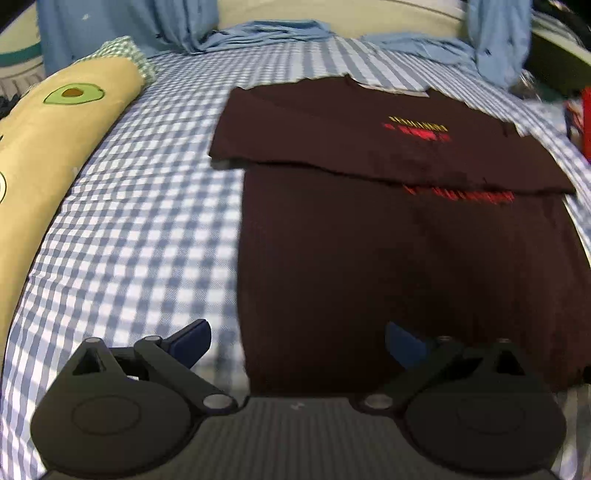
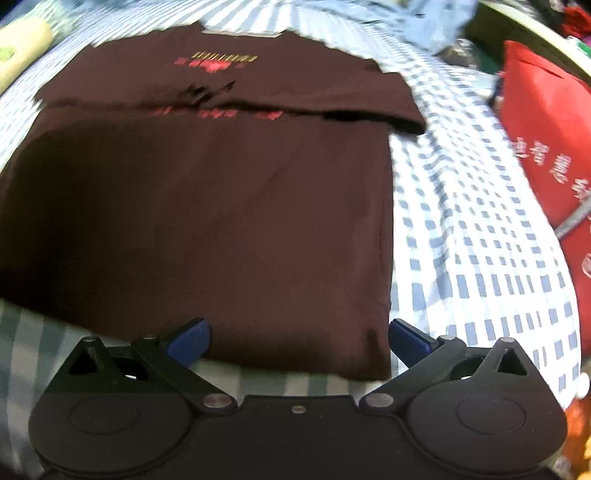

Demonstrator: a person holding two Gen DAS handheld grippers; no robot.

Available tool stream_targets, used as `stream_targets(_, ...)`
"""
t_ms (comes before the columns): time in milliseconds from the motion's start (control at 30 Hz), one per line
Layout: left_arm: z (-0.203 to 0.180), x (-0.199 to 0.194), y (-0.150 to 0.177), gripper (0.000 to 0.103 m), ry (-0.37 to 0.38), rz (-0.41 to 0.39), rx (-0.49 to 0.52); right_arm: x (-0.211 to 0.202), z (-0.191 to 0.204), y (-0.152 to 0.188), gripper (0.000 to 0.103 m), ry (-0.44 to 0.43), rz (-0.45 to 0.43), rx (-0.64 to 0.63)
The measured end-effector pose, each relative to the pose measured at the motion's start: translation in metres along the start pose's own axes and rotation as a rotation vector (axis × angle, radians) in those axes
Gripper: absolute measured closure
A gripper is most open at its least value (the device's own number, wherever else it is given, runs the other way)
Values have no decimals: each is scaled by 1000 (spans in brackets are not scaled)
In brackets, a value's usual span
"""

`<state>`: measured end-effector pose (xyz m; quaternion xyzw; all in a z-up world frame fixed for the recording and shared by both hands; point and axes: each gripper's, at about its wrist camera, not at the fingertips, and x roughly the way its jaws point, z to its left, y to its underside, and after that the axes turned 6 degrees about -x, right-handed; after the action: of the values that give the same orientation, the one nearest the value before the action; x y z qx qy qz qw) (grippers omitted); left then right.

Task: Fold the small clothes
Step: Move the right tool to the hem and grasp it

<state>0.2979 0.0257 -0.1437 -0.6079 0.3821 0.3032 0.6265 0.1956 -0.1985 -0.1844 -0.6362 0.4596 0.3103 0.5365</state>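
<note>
A dark maroon T-shirt with red and yellow print lies flat on the blue-and-white checked bedsheet, its top part folded down over the body. My left gripper is open and empty, over the shirt's near left corner. The shirt also shows in the right wrist view. My right gripper is open and empty, over the shirt's near right corner.
A long beige avocado-print pillow lies along the left. Light blue clothes are heaped at the far edge of the bed. A red bag with white writing lies to the right.
</note>
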Motion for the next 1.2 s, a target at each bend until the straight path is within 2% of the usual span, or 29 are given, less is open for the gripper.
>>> stream_targets(133,-20,-10,18,1,-2,1,53,4,-2,18,0,-33,8,-141)
stream_targets(300,-37,-24,32,1,-21,0,89,15,9,43,0,92,-48,-408)
stream_targets(533,-47,-47,48,1,-26,-17,83,18,19,67,1,160,-258,-604)
stream_targets(667,-59,-50,64,1,-16,-58,178,24,23,66,1,213,-321,-643)
stream_targets(733,-68,-46,72,1,-25,-78,258,25,22,61,17,222,-328,-641)
stream_targets(767,-72,-44,75,1,-25,-77,297,26,19,57,40,204,-316,-638)
stream_targets(800,-77,-40,77,1,-19,-72,325,27,16,52,71,170,-295,-634)
stream_targets(900,-87,-35,83,1,-6,-83,378,22,7,41,92,109,-268,-608)
stream_targets(1000,-100,-26,88,1,-79,-116,448,0,-10,23,98,43,-294,-498)
stream_targets(1067,-108,-17,93,1,-195,-161,485,-20,-18,13,99,9,-323,-450)
stream_targets(1133,-115,-4,94,1,-276,-173,509,-37,-22,4,99,-3,-353,-455)
stream_targets(1200,-118,9,92,1,-312,-154,513,-49,-21,-1,99,-4,-377,-489)
